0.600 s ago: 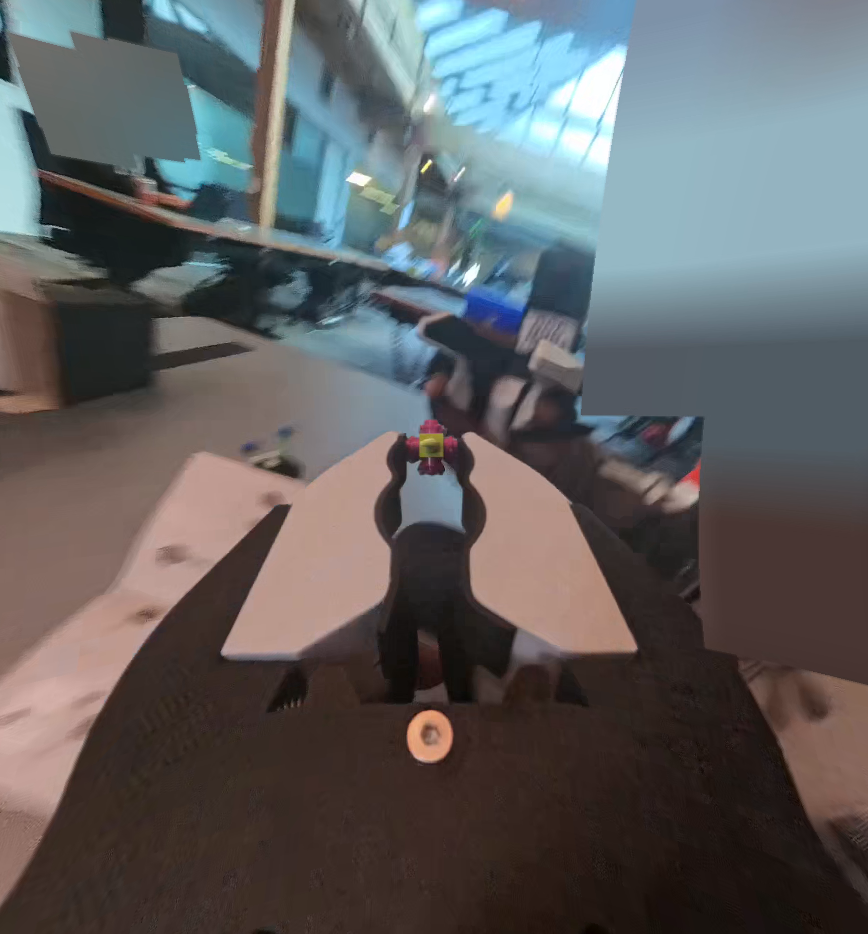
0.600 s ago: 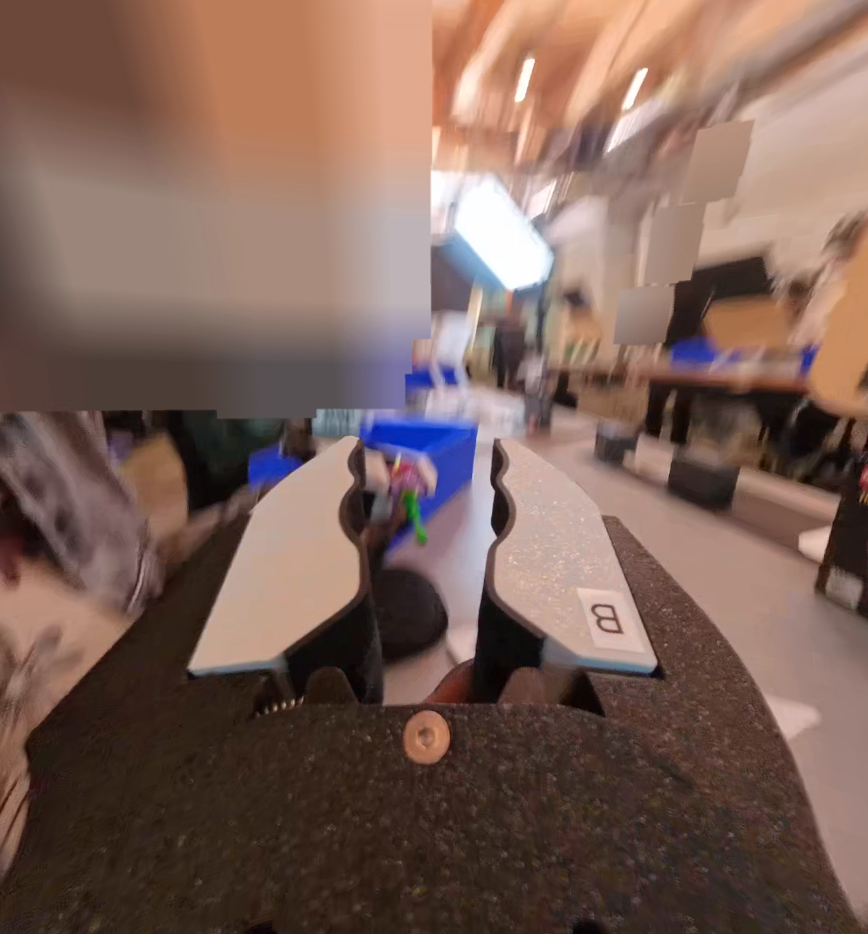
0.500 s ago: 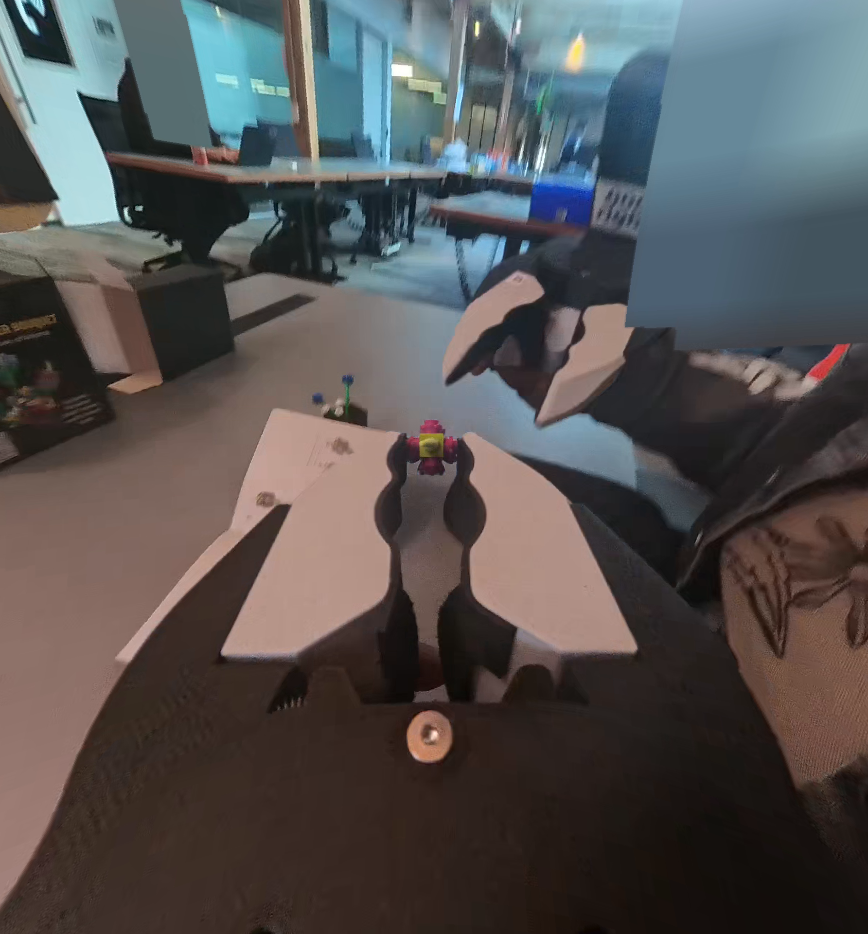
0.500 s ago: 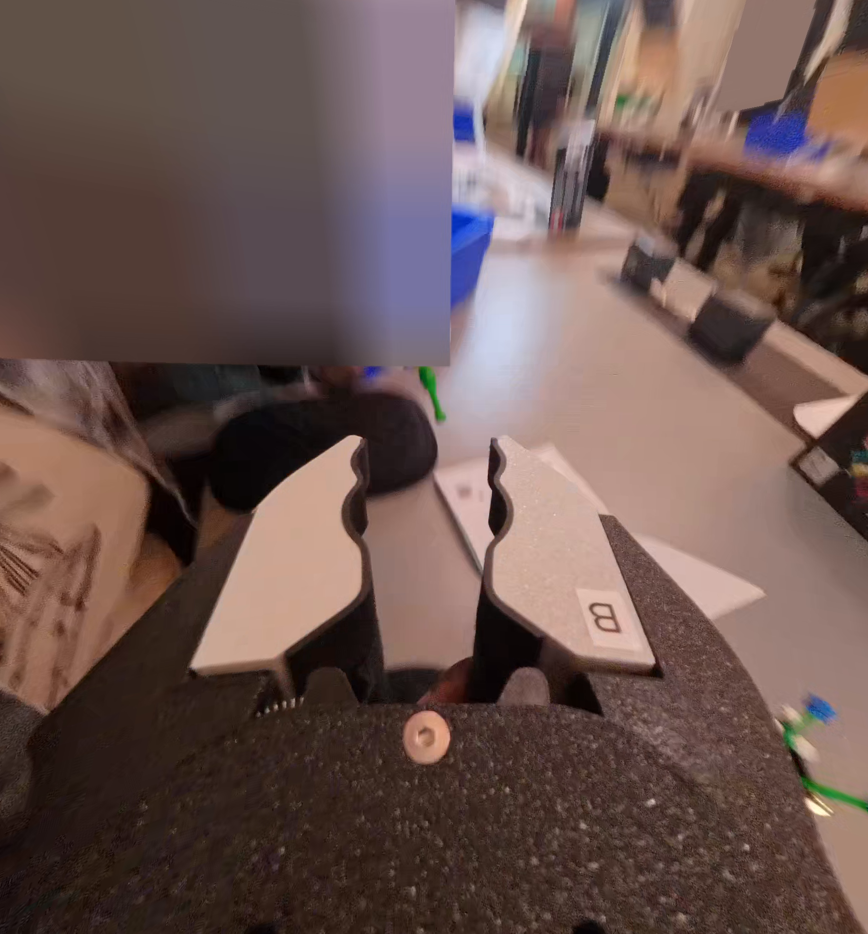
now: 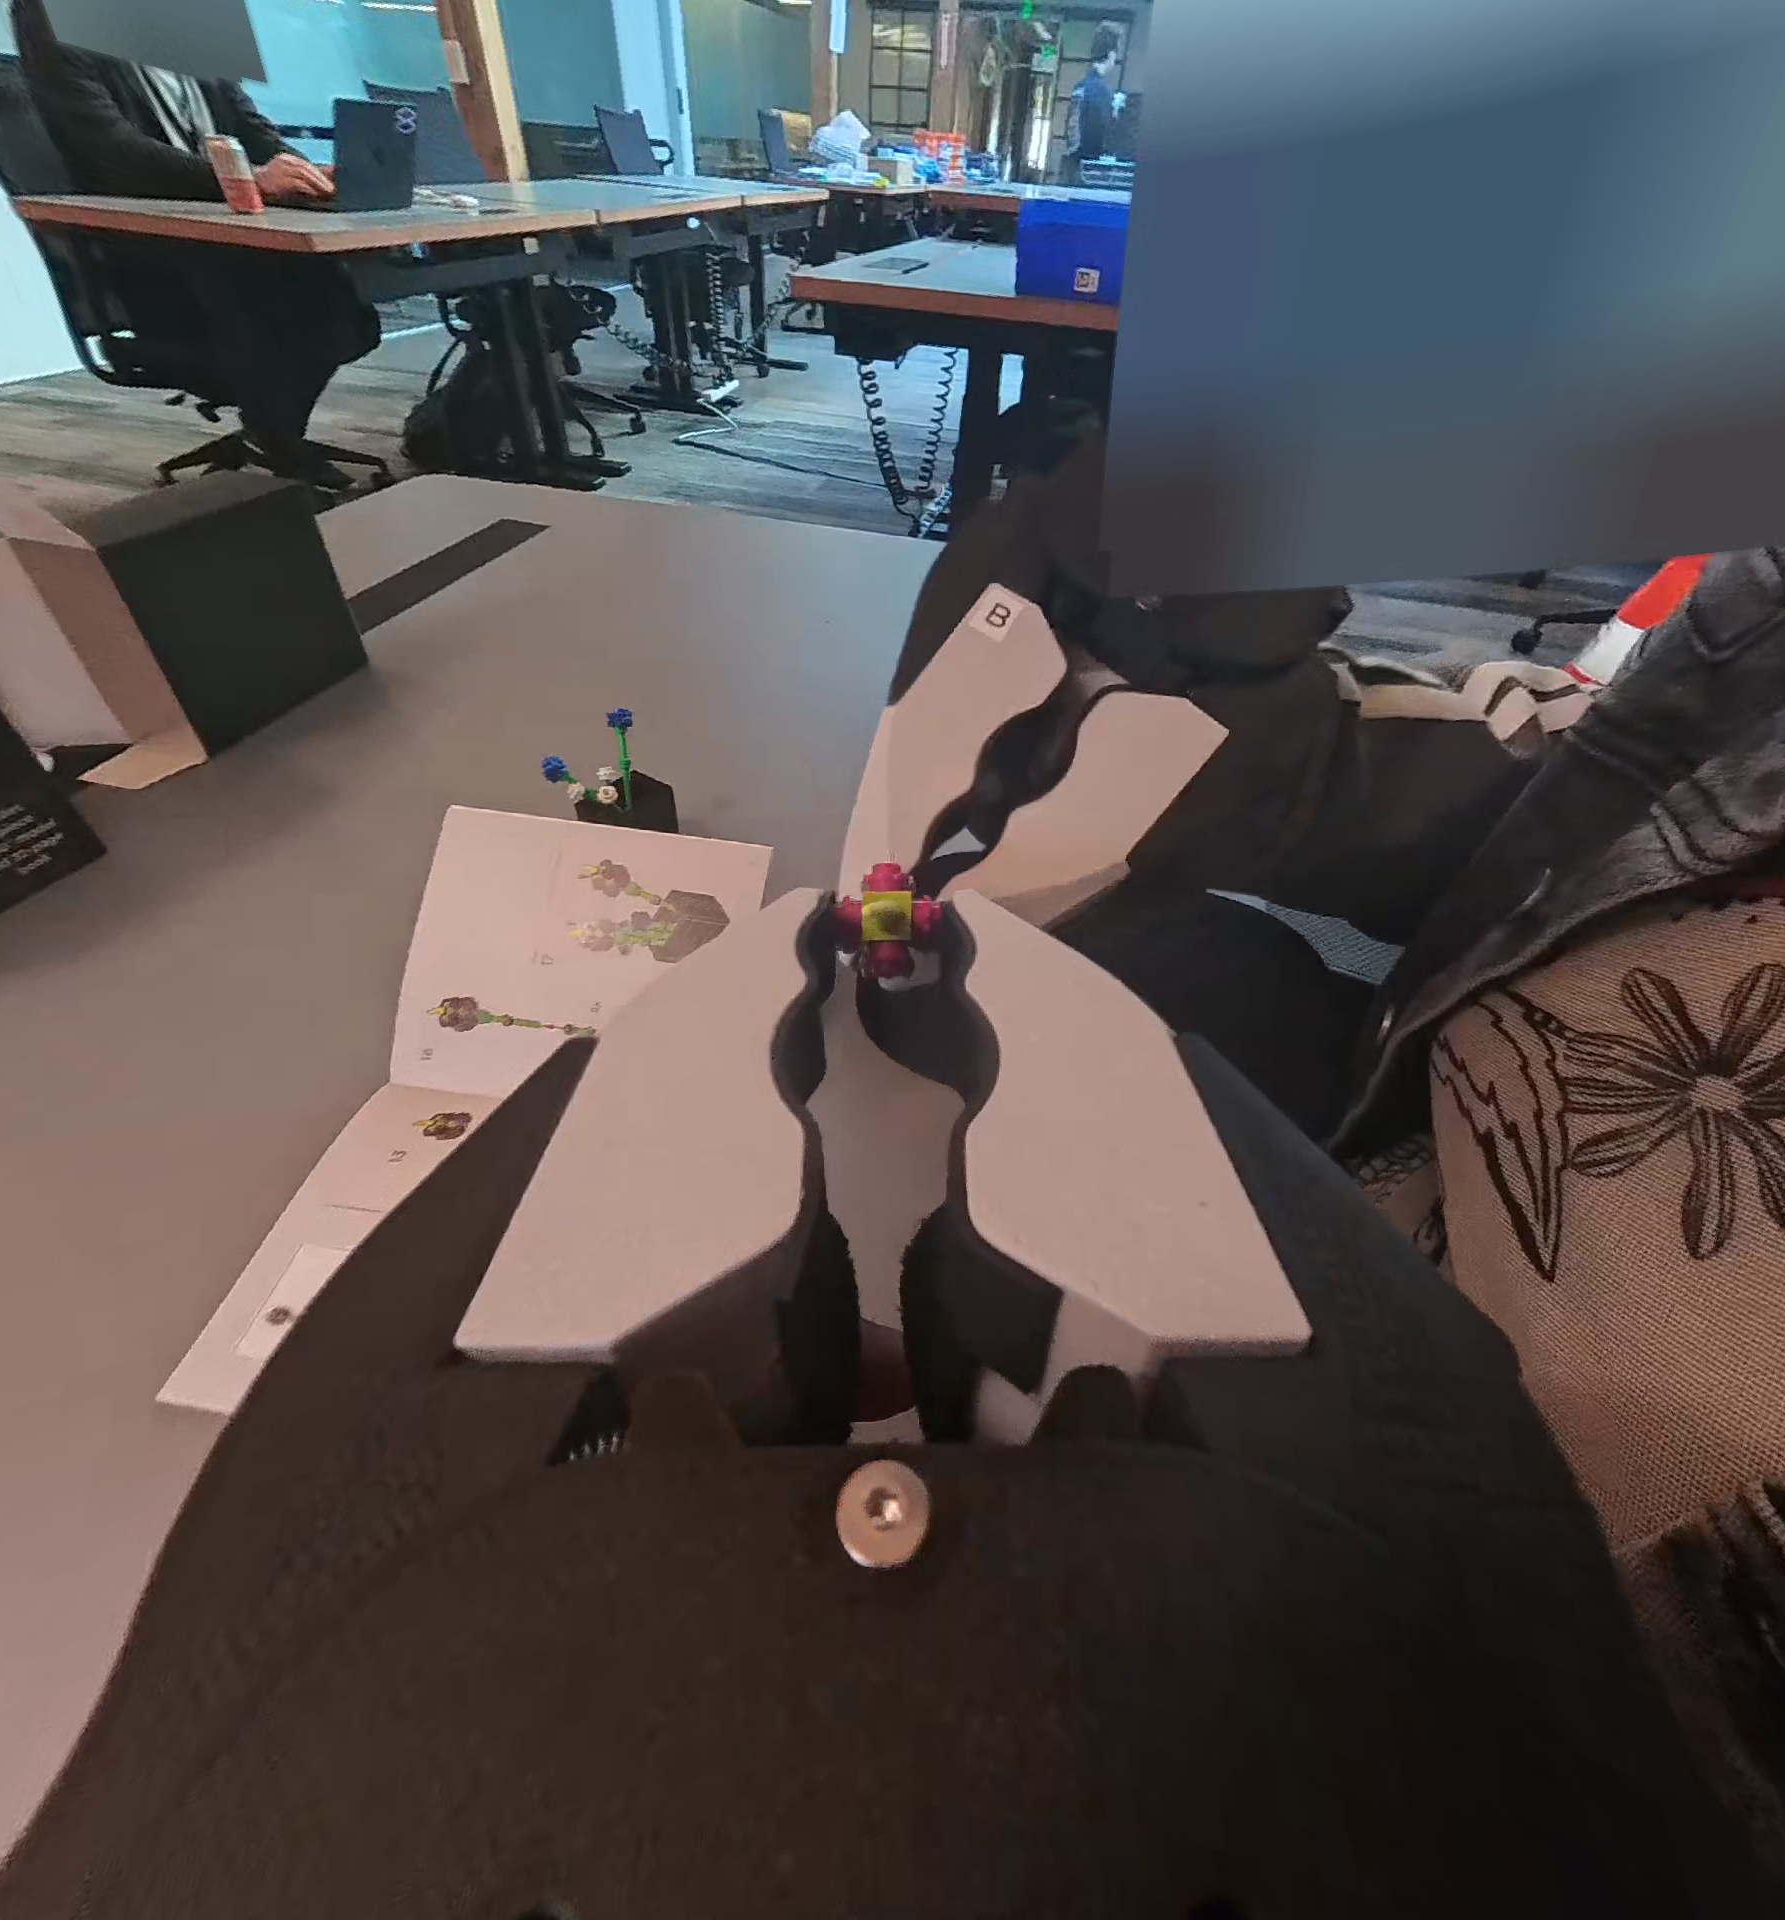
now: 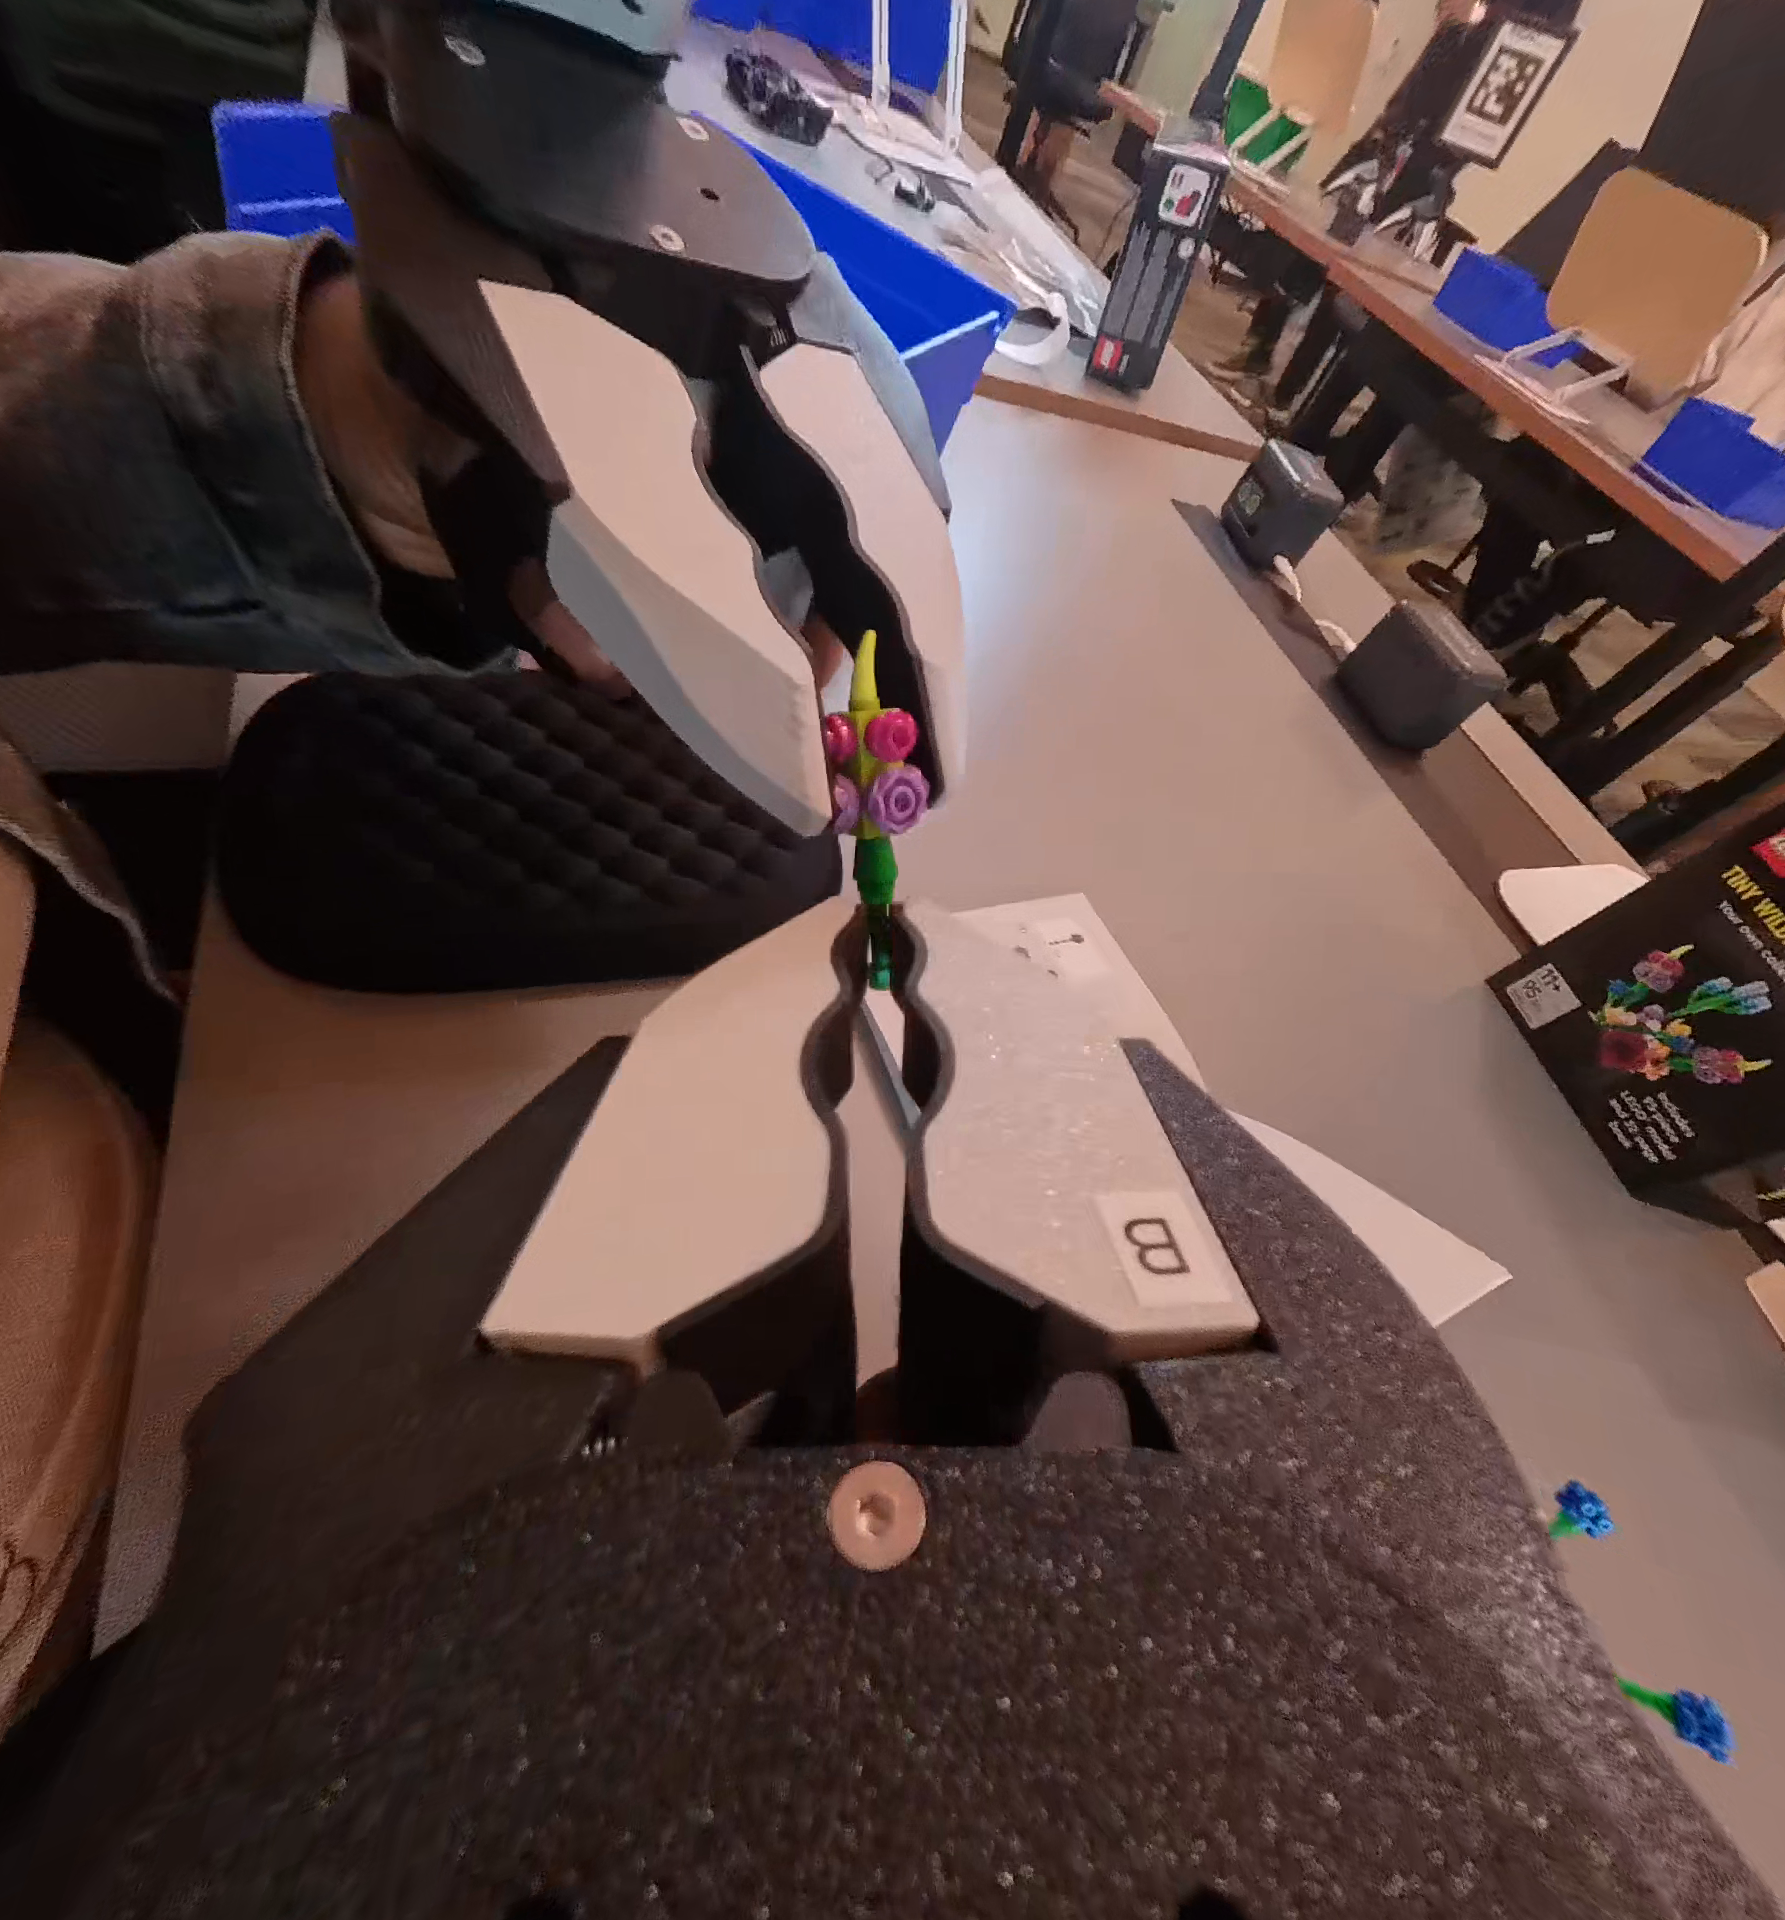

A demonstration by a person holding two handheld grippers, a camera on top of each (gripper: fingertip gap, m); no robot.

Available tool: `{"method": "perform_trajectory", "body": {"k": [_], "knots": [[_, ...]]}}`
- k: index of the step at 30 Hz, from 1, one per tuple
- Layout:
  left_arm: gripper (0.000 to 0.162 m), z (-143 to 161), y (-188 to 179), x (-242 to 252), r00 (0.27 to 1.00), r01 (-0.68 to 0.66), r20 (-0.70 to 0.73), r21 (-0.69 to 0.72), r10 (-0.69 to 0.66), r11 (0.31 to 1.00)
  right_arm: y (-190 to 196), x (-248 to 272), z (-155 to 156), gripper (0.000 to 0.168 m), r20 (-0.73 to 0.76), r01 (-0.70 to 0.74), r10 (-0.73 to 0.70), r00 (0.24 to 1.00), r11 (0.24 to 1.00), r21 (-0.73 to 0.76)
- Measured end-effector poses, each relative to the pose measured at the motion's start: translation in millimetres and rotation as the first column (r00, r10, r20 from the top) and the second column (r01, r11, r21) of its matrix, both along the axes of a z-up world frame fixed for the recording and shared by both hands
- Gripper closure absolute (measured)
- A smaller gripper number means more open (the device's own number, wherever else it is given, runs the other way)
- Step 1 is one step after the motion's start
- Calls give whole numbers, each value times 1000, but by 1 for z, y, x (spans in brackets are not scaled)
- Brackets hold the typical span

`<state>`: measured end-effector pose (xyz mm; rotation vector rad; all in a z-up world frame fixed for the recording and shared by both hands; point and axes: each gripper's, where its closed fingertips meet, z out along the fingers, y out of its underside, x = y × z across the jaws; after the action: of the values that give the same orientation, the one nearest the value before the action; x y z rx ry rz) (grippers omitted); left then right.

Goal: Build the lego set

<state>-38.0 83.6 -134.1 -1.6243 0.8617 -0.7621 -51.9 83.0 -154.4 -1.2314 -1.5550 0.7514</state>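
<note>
1. The right gripper (image 6: 883, 951), spread and holding nothing half a second ago, is now clenched on the green stem of the lego flower sprig (image 6: 875, 795), meeting the left gripper (image 5: 888, 925) tip to tip.
2. The left gripper stays clamped on the sprig's magenta and yellow head, held above the grey table (image 5: 192, 987).
3. The instruction booklet (image 5: 545, 935) lies beneath.
4. A small black vase with blue flowers (image 5: 626, 802) stands just beyond it.
</note>
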Motion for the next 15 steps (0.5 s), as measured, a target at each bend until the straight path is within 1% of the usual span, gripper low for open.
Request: {"method": "perform_trajectory", "body": {"k": [2,3,6,8,10,11,13,15], "knots": [[144,-2,-1,3,1000,21,3,-22,-20,1000,-2,2,-2,166,-2,-17,17,1000,1000,-25],[141,-2,-1,4,1000,28,0,-25,-28,999,-3,3,-3,165,-8,-19,19,1000,999,-35],[106,0,4,1,1000,0,4,-16,0,1000,0,10,-2,165,-79,-14,6,997,995,-101],[88,4,12,-9,997,-75,29,29,74,997,7,17,1,165,-153,-7,-23,988,982,-191],[75,12,20,-21,982,-159,118,93,148,983,16,28,8,165,-276,-23,-59,959,959,-284],[68,18,24,-29,963,-210,201,127,182,970,21,34,13,166,-347,-44,-77,935,944,-327],[66,32,25,-42,911,-272,365,183,191,945,34,47,22,166,-464,-64,-142,874,914,-401],[66,37,28,-53,862,-336,460,205,213,919,42,56,23,166,-524,-80,-177,833,899,-431]]}}
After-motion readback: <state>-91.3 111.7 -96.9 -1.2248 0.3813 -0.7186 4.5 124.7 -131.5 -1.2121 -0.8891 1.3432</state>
